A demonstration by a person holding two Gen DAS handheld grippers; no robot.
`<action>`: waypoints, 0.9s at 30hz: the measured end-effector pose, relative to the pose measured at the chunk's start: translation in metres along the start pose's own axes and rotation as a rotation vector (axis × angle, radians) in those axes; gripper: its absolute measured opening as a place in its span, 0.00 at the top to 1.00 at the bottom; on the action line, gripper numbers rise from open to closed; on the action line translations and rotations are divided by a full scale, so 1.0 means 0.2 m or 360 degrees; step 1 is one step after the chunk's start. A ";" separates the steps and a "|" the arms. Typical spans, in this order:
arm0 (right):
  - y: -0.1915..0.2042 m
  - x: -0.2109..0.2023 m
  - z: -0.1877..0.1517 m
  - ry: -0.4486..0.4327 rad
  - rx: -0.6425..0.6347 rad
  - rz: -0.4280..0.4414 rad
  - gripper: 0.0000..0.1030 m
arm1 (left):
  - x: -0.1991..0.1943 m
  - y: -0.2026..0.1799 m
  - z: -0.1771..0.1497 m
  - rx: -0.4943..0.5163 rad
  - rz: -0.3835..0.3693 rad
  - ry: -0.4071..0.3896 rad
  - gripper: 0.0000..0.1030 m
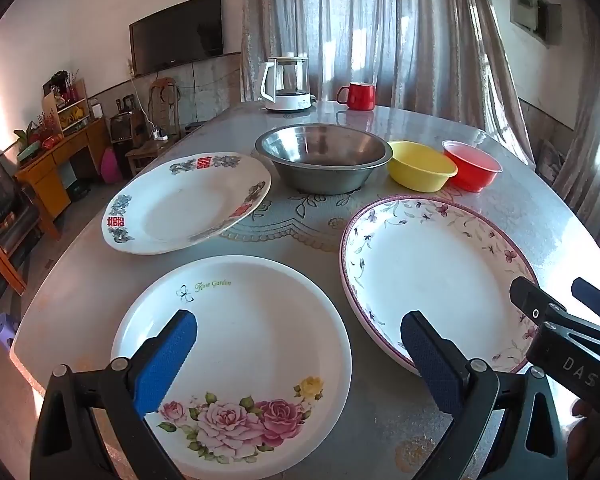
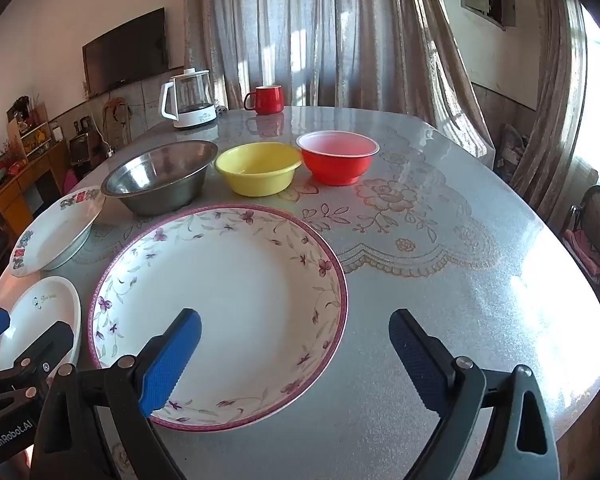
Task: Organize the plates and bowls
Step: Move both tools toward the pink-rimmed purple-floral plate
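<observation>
Rose plate (image 1: 236, 344) lying flat on the worktop (image 1: 380, 420), right under the left gripper (image 1: 298, 328), left pad over its rim, right pad past its edge. Purple-vine plate (image 2: 220, 300) just beside it, beneath the left pad of the right gripper (image 2: 294, 326). Both sets of jaws spread wide, nothing between them, tilted down over the worktop. Beyond the left jaws: third plate (image 1: 184, 204) with red characters, raised on one side, its rim near the steel bowl (image 1: 324, 160); whether touching, hard to call. Past that, in a row, yellow bowl (image 1: 420, 166) and red bowl (image 1: 472, 166), close together. Farther back, kettle (image 1: 286, 84) and red mug (image 1: 358, 96). Nothing blocking either plate. Right view alone: bare worktop under its right pad, chair (image 2: 596, 232) off the far edge. Left view alone: rose decoration in full.
</observation>
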State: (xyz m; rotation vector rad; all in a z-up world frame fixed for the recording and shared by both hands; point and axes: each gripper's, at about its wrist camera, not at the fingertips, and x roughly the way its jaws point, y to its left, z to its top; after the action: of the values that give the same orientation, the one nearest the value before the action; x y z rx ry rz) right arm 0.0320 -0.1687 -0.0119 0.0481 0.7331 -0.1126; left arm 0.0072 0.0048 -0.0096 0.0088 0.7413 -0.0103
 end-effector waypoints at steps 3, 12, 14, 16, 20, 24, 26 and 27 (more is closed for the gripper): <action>-0.01 0.00 -0.01 0.0003 0.0012 0.0002 0.06 | 0.01 -0.01 0.00 0.0015 -0.0001 0.0005 0.00; -0.03 0.01 -0.01 -0.0006 0.0018 0.0034 0.06 | 0.01 -0.02 0.00 0.0040 0.0003 0.0005 0.00; -0.03 0.01 0.00 -0.0003 0.0024 0.0041 0.06 | 0.00 -0.02 0.00 0.0047 0.0002 0.0003 0.00; -0.03 0.01 0.00 -0.0002 0.0029 0.0053 0.06 | 0.00 -0.03 0.00 0.0050 0.0005 0.0001 0.00; -0.03 0.00 -0.01 -0.0003 0.0040 0.0070 0.06 | -0.02 -0.03 0.00 0.0058 0.0004 -0.0004 0.00; -0.04 -0.01 -0.01 0.0014 0.0062 0.0083 0.06 | -0.03 -0.04 0.00 0.0066 0.0004 -0.0010 0.00; -0.04 -0.01 -0.01 -0.0001 0.0053 0.0074 0.06 | -0.04 -0.04 0.00 0.0070 0.0003 -0.0015 0.00; -0.05 -0.01 -0.01 -0.0005 0.0050 0.0070 0.06 | -0.04 -0.05 0.00 0.0072 0.0003 -0.0016 0.00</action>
State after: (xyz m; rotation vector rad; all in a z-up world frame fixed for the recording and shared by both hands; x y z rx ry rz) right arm 0.0274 -0.1774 -0.0116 0.0942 0.7269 -0.0821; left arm 0.0007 -0.0044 -0.0043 0.0526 0.7308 -0.0256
